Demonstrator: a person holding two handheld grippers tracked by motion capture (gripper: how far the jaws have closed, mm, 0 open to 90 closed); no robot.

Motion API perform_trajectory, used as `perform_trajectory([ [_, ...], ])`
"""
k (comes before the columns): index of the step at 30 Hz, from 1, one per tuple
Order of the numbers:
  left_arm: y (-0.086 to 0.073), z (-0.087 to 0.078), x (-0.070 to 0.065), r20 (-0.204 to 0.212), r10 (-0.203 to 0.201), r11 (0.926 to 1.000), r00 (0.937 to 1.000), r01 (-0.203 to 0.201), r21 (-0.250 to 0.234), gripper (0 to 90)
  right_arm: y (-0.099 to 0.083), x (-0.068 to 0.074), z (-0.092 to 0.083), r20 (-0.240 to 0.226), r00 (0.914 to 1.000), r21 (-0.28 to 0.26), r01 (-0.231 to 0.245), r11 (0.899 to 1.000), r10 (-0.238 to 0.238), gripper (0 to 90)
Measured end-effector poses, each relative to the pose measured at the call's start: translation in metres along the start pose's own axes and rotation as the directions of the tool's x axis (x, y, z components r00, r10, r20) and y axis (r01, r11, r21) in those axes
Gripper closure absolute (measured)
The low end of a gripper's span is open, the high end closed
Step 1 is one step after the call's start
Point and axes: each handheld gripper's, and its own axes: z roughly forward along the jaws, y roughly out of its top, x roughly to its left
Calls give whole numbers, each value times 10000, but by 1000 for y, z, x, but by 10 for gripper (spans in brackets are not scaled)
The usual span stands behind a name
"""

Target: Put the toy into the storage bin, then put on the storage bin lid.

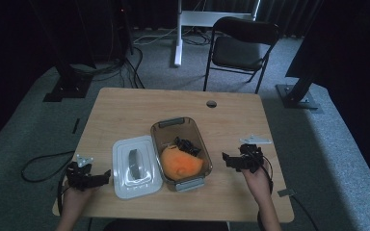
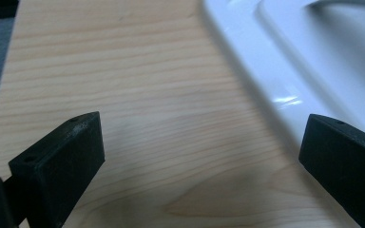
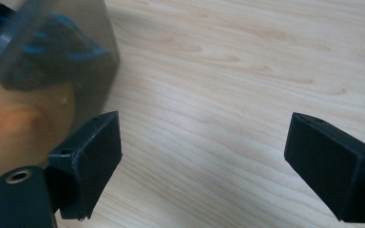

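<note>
At the left edge of the light wooden table [image 1: 125, 103], seen from the high view, the left gripper [image 1: 107, 174] rests low over the boards in the person's left hand [image 1: 74, 195], its black jaws pointing rightward and spread wide apart with nothing between them. In the left gripper view those jaws frame bare wood, and the rim of the white rectangular plastic lid [image 2: 285, 80] lies just beside the right-hand jaw, apart from it as far as can be told. In the high view that lid [image 1: 123, 185] lies flat on the table with a grey handle [image 1: 134, 163] along its middle, and its right edge sits close against the clear rectangular plastic container [image 1: 202, 139]. The container stands open near the table's centre, holding a rounded orange object [image 1: 180, 163] at its near end and a small dark tangled item [image 1: 187, 144] behind it. Further right, the right gripper [image 1: 225, 159] is held in the person's right hand [image 1: 255, 180], pointing left toward the container's side, near it but not touching. In the right gripper view its jaws stand wide apart over bare wood, and the container's wall [image 3: 52, 71] sits just beyond the left-hand jaw.
</note>
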Motion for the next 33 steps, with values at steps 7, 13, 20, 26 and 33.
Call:
perform_trajectory([
  [7,7,-6,-20,730,280,9995,9969,-268,-172,16,-15,-5,14,-21,9994,249,-341,9991,341,115],
  [13,11,-6,-38,1104,515,9986,9925,-498,-185,17,-26,-1,26,-146,9994,354,-314,9989,319,115],
  [20,17,-3,-51,1243,672,9977,9900,-655,-176,17,-30,0,32,-121,9995,584,-278,9979,286,115],
  [26,19,0,-58,1353,733,9973,9881,-723,-124,16,-31,-1,33,-160,9993,586,-330,9977,340,115],
  [33,19,3,-62,1395,745,9972,9874,-751,-12,17,-31,0,33,-195,9992,577,-328,9978,340,115],
])
